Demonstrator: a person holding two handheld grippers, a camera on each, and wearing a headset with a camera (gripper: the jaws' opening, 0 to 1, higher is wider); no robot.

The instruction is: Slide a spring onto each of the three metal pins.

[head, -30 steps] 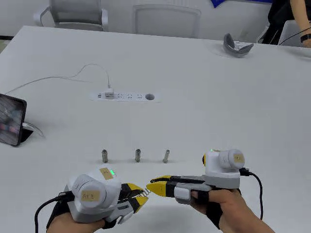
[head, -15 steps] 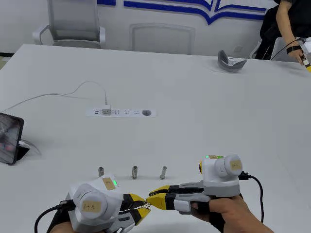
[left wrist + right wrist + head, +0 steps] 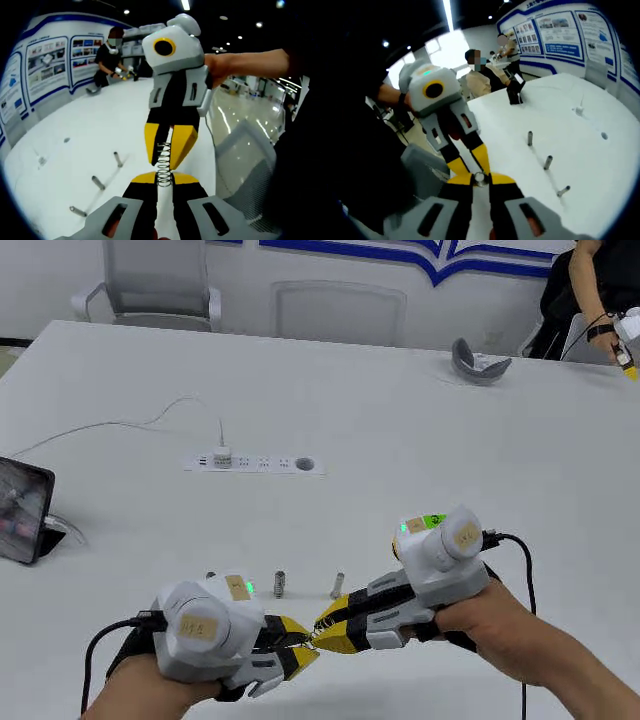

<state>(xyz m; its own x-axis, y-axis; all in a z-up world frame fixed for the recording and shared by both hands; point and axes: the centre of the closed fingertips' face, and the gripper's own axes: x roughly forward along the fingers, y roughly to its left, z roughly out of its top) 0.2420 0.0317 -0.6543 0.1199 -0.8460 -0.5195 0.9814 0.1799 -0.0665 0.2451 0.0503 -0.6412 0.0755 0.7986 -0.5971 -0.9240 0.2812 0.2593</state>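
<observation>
The spring (image 3: 164,162) bridges both tips above the bench (image 3: 420,440): left gripper (image 3: 300,653) fingers are clamped on one end, right gripper (image 3: 326,634) fingers on the other. Its axis lies nearly level, while the pins (image 3: 337,585) stand upright just beyond, nearest the right gripper.

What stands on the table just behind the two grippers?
Three metal pins: two show whole; the left gripper covers most of the leftmost one.
</observation>
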